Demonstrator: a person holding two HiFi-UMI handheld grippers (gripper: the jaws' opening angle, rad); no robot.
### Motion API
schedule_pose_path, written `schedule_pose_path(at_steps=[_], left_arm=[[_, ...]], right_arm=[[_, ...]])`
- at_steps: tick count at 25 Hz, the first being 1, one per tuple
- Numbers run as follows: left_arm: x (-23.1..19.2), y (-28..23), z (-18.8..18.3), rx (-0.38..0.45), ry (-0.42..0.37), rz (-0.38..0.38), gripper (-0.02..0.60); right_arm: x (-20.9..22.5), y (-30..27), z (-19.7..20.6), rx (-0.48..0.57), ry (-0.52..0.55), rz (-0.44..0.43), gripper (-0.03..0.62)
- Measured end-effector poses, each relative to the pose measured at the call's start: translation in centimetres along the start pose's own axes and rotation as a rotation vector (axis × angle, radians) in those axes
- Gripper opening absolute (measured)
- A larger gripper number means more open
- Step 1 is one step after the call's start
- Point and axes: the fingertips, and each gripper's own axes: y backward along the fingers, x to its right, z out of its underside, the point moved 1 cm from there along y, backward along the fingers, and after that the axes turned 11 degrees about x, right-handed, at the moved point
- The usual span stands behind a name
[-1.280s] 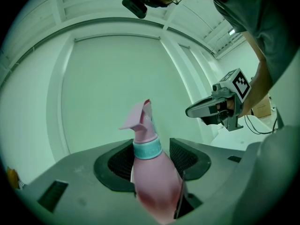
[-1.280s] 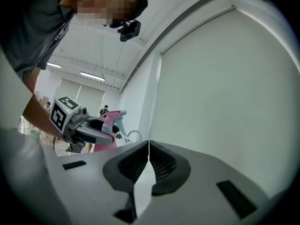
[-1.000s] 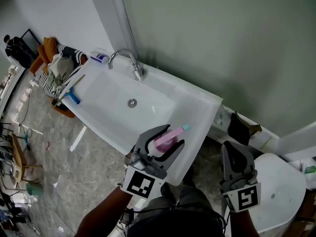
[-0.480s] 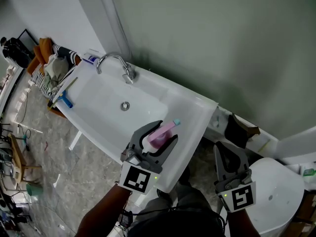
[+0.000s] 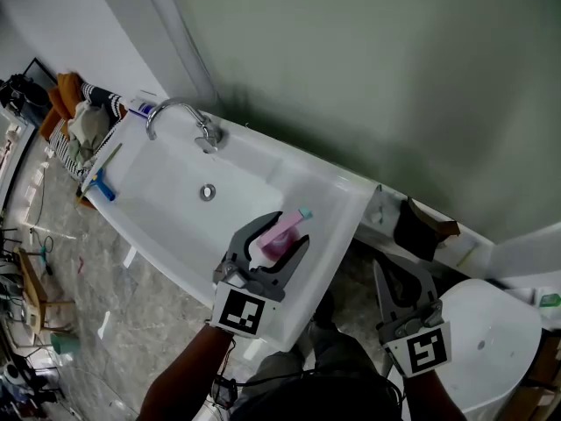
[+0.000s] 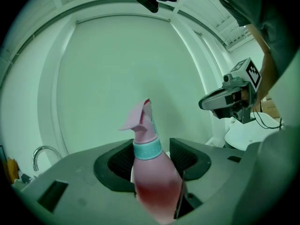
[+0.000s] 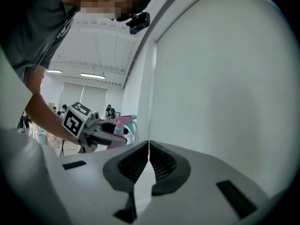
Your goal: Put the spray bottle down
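A pink spray bottle [image 5: 280,234] with a teal collar [image 6: 147,149] sits upright between the fingers of my left gripper [image 5: 291,227], which is shut on its body. It hangs over the flat right end of the white sink [image 5: 166,191]. In the left gripper view the bottle [image 6: 154,182] fills the gap between the jaws of the left gripper [image 6: 151,154], nozzle pointing left. My right gripper [image 5: 392,272] is off to the right of the sink, shut and empty. Its view shows the jaws of the right gripper [image 7: 149,147] touching, with the bottle [image 7: 119,122] at the left.
A chrome faucet [image 5: 181,113] stands at the sink's back. A blue-handled tool [image 5: 102,183] lies on its left end, beside a pile of clothes [image 5: 81,123]. A dark bag [image 5: 419,228] and a white round top [image 5: 495,323] are at the right. A green wall is close ahead.
Both grippers have drifted a little left and lower in the head view, the bottle still held. The sink and faucet have slid left in the picture.
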Motion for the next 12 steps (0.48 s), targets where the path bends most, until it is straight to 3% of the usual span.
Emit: schedule_pose_path(at_steps=[12], left_arm=[[-0.3, -4.5, 4.5, -0.042, 0.048, 0.015, 0.229]], right_arm=[[3.3, -2.0, 2.8, -0.047, -0.02, 0.003, 0.01]])
